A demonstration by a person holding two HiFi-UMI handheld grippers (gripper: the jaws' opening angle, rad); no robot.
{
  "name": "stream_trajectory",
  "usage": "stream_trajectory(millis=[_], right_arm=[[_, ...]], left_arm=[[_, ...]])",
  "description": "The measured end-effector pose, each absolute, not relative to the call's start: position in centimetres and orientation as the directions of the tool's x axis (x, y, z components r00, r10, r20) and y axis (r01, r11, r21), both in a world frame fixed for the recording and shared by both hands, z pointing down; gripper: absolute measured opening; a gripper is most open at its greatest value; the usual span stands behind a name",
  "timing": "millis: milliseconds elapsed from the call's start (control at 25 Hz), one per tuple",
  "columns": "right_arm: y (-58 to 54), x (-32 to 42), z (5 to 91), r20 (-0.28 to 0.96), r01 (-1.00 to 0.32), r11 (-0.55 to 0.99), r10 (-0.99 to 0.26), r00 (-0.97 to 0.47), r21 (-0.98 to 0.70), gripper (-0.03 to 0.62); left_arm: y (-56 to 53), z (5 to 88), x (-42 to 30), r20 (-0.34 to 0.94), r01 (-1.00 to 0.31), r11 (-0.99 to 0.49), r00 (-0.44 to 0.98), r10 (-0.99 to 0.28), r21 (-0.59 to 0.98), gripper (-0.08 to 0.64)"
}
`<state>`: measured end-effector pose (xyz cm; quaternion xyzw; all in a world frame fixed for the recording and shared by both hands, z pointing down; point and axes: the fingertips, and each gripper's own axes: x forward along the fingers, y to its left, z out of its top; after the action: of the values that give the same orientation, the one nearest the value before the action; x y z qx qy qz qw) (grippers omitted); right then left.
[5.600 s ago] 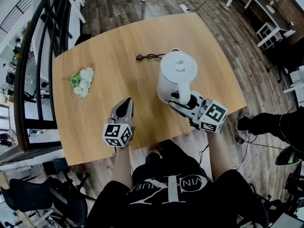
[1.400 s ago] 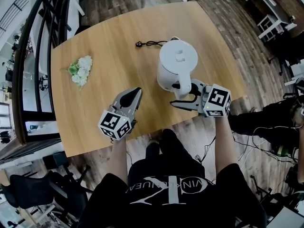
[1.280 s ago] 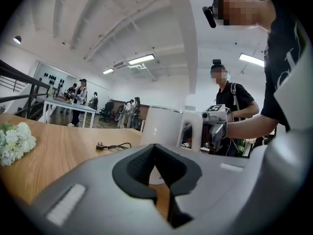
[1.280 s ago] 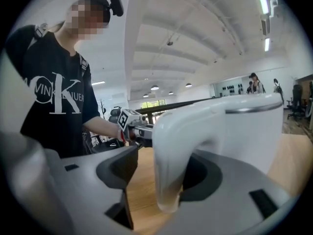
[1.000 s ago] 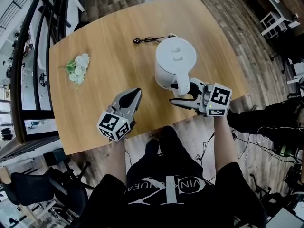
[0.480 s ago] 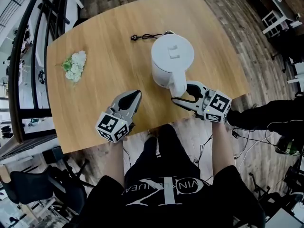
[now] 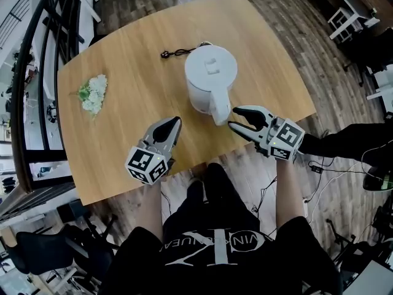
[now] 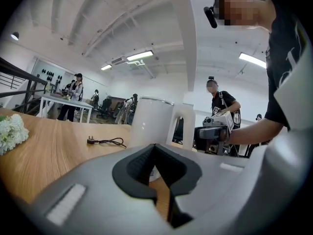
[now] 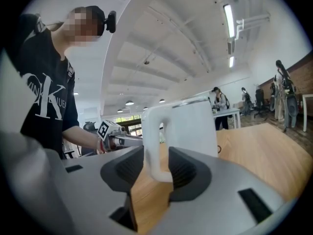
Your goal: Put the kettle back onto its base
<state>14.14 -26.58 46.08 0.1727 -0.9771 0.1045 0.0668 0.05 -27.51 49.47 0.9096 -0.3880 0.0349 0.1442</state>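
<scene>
Nearest the person, the left gripper hangs over the table, left of the handle of the kettle, its jaws pressed together on nothing; the right gripper, just right of that handle, has its jaws spread and closing, the handle lined up with the gap but not pinched; the kettle stands upright mid-table, long axis vertical, handle toward the person, spout away toward the cord; it looks rigid and smooth-walled, likely heavy if filled, so the handle loop is the safest hold; no base can be made out beneath it.
</scene>
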Motion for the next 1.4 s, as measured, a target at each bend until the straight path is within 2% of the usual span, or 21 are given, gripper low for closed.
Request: stream_trajectory(millis=[200, 360, 800, 1400], right_arm=[[-27.0, 15.9, 45.5, 0.179, -0.470, 0.873, -0.445, -0.878, -0.134, 0.078], [-27.3, 17.1, 45.6, 0.215, -0.582, 0.808, -0.554, -0.804, -0.090, 0.049], [-27.2, 18.8, 43.6, 0.186, -0.742, 0.667, -0.722, -0.666, -0.069, 0.034], [-26.7, 19.1, 40.7, 0.132, -0.819, 0.571, -0.809, -0.573, -0.054, 0.031]], left_arm=[[-27.6, 49.0, 0.5, 0.167, -0.716, -0.660, 0.696, -0.698, 0.226, 0.011], [-27.7, 48.5, 0.6, 0.162, -0.728, -0.653, 0.684, -0.711, 0.209, 0.011], [-28.1, 46.2, -1.3, 0.136, -0.800, -0.587, 0.600, -0.788, 0.126, 0.011], [-27.9, 42.8, -3.9, 0.069, -0.843, -0.532, 0.537, -0.841, 0.076, 0.011]])
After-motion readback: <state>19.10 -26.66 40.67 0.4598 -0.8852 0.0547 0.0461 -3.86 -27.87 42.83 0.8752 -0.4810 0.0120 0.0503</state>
